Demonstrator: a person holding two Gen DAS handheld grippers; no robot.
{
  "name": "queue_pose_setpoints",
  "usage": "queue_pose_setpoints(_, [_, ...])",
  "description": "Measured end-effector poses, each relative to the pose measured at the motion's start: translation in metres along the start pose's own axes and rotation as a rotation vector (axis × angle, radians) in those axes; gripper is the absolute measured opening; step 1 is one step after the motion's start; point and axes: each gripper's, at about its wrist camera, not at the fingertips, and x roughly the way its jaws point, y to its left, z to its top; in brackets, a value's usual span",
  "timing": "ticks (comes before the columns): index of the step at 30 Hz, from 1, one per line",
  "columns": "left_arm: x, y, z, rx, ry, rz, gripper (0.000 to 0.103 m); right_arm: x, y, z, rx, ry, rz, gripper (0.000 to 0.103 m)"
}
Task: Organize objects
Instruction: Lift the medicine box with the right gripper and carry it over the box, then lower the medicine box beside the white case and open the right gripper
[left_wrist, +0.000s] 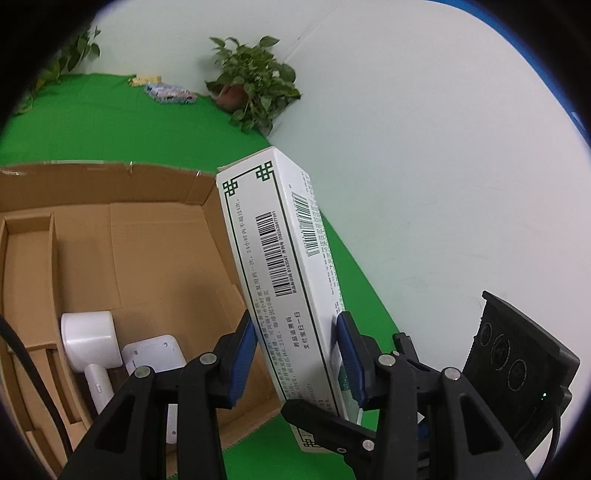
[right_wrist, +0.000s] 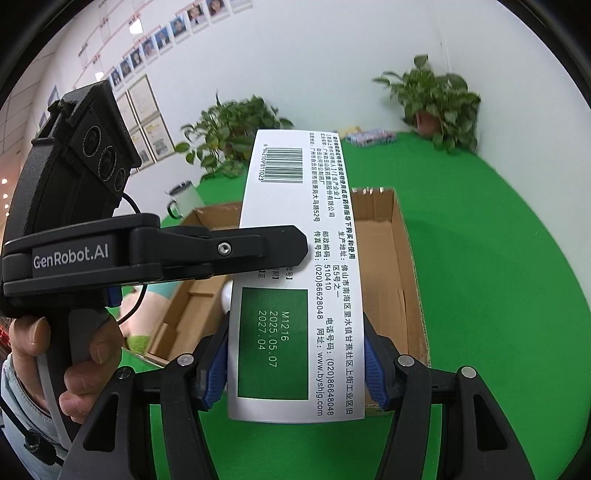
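Both grippers hold one long white medicine box (left_wrist: 273, 236) with a green border and barcodes. In the left wrist view my left gripper (left_wrist: 295, 325) is shut on it, blue pads pressed on its two sides. The right gripper's black finger (left_wrist: 317, 415) crosses the box's near end. In the right wrist view my right gripper (right_wrist: 295, 332) is shut across the width of the same box (right_wrist: 295, 206), and the left gripper (right_wrist: 303, 254) clamps it from the left. The box hangs over an open cardboard carton (left_wrist: 110, 184), seen again behind the box (right_wrist: 391, 258).
A white hair dryer (left_wrist: 90, 343) and a white rounded device (left_wrist: 153, 354) lie in the carton, beside cardboard dividers. Potted plants (left_wrist: 255, 85) (right_wrist: 439, 103) (right_wrist: 229, 136), colourful packets (left_wrist: 170, 92) and a mug (right_wrist: 183, 199) stand on the green table cover (right_wrist: 498, 258). A person's hand (right_wrist: 33, 350) grips the left tool.
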Motion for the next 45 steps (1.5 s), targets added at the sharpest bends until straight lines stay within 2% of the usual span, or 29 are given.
queue_pose_setpoints(9, [0.052, 0.053, -0.007, -0.106, 0.112, 0.018, 0.042, 0.072, -0.030, -0.012, 0.045, 0.155, 0.025, 0.058])
queue_pose_setpoints(15, [0.071, 0.067, -0.010, -0.109, 0.151, 0.049, 0.041, 0.113, -0.045, -0.009, 0.048, 0.253, 0.063, 0.062])
queue_pose_setpoints(23, [0.084, 0.078, -0.016, -0.127, 0.177, 0.055, 0.041, 0.139, -0.056, 0.008, 0.008, 0.268, 0.024, 0.059])
queue_pose_setpoints(27, [0.091, 0.083, -0.018, -0.143, 0.180, 0.052, 0.043, 0.144, -0.049, -0.007, -0.006, 0.268, -0.024, 0.058])
queue_pose_setpoints(31, [0.089, 0.083, -0.018, -0.143, 0.182, 0.100, 0.045, 0.145, -0.045, -0.013, 0.019, 0.277, -0.043, 0.058])
queue_pose_setpoints(33, [0.082, 0.080, -0.017, -0.127, 0.171, 0.137, 0.045, 0.148, -0.041, -0.014, 0.013, 0.284, -0.067, 0.057])
queue_pose_setpoints(41, [0.027, 0.060, -0.025, -0.004, 0.028, 0.328, 0.045, 0.158, -0.037, -0.025, 0.026, 0.339, -0.102, 0.058])
queue_pose_setpoints(45, [0.004, 0.053, -0.033, 0.031, -0.047, 0.414, 0.046, 0.162, -0.032, -0.028, 0.040, 0.368, -0.109, 0.062])
